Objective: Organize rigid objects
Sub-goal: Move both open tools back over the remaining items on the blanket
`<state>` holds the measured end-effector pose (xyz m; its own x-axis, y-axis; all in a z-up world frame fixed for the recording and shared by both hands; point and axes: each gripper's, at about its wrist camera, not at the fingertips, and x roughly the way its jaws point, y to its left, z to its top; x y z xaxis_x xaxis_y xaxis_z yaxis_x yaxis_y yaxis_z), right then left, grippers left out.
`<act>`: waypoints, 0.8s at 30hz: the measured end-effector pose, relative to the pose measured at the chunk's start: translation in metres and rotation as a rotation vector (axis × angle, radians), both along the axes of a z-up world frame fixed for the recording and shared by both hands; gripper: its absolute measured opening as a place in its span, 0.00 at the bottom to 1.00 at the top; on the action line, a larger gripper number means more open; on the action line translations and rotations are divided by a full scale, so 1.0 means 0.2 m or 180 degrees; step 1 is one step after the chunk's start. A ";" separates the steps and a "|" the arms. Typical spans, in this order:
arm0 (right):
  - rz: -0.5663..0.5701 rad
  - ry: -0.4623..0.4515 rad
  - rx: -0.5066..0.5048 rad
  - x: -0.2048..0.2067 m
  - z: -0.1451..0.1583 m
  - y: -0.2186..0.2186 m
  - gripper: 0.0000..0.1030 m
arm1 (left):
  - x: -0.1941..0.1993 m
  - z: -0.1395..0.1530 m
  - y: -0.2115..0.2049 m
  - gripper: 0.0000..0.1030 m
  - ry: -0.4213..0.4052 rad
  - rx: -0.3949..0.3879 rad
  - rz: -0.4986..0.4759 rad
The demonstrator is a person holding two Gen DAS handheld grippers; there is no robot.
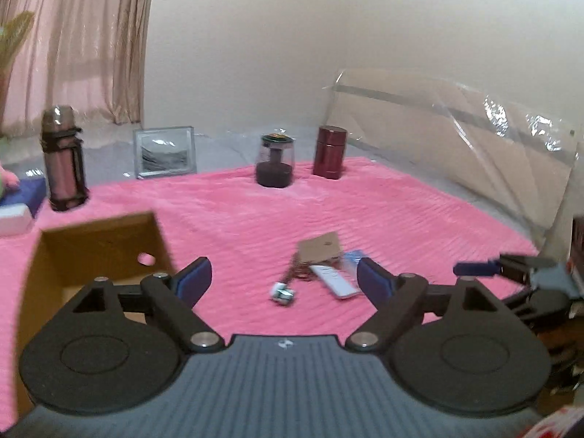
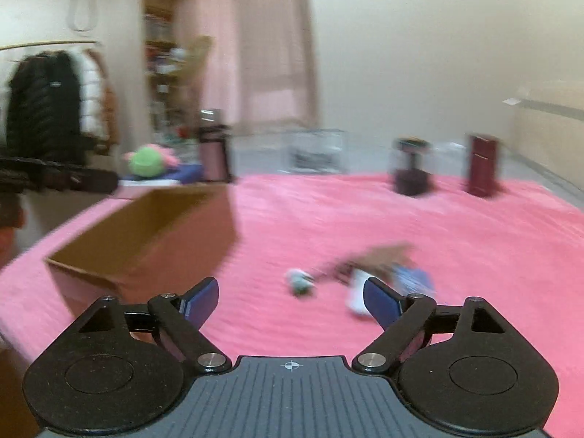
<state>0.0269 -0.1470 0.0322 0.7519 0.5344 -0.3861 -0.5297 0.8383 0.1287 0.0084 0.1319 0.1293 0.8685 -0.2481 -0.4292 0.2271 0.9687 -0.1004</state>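
Note:
An open cardboard box (image 1: 98, 248) sits on the pink blanket at the left; it also shows in the right wrist view (image 2: 146, 241). A small pile lies mid-blanket: a brown card (image 1: 321, 246), a white remote (image 1: 335, 281), a chain and a small silver-green object (image 1: 283, 294). In the blurred right wrist view the pile (image 2: 368, 273) lies just ahead. My left gripper (image 1: 284, 281) is open and empty, just short of the pile. My right gripper (image 2: 292, 301) is open and empty; it also shows at the right edge of the left wrist view (image 1: 511, 270).
A thermos (image 1: 64, 160), a framed picture (image 1: 166, 151), a dark glass jar (image 1: 275, 160) and a maroon canister (image 1: 328, 153) stand along the blanket's far edge. A plastic-wrapped headboard (image 1: 474, 138) is at the right. A green plush toy (image 2: 146, 162) lies beyond the box.

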 end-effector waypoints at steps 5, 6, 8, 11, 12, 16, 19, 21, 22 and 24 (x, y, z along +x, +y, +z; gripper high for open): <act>-0.0518 0.0108 -0.0067 -0.03 -0.11 -0.25 0.83 | 0.04 -0.13 -0.21 0.85 0.0075 -0.0129 0.0016; -0.0597 0.0124 -0.0052 -0.04 -0.13 -0.31 0.83 | 0.05 -0.16 -0.25 0.85 0.0082 -0.0107 0.0031; -0.0722 0.0135 -0.0054 -0.04 -0.15 -0.38 0.83 | 0.07 -0.21 -0.33 0.85 0.0092 -0.0057 0.0071; -0.0848 0.0193 -0.0057 -0.03 -0.20 -0.46 0.83 | 0.11 -0.29 -0.41 0.85 0.0133 -0.0006 0.0058; -0.0867 0.0225 -0.0037 -0.03 -0.22 -0.50 0.83 | 0.13 -0.31 -0.43 0.85 0.0156 0.0024 0.0041; -0.0927 0.0332 -0.0005 0.03 -0.28 -0.55 0.83 | 0.21 -0.39 -0.53 0.85 0.0205 0.0191 -0.0041; -0.0985 0.0365 -0.0004 0.08 -0.32 -0.57 0.83 | 0.26 -0.43 -0.58 0.85 0.0238 0.0274 -0.0072; -0.1016 0.0398 -0.0002 0.12 -0.35 -0.58 0.83 | 0.30 -0.46 -0.60 0.85 0.0266 0.0297 -0.0077; -0.1022 0.0411 -0.0006 0.15 -0.37 -0.58 0.83 | 0.31 -0.48 -0.61 0.85 0.0280 0.0303 -0.0086; -0.1044 0.0422 -0.0032 0.20 -0.39 -0.58 0.83 | 0.35 -0.50 -0.63 0.85 0.0306 0.0328 -0.0092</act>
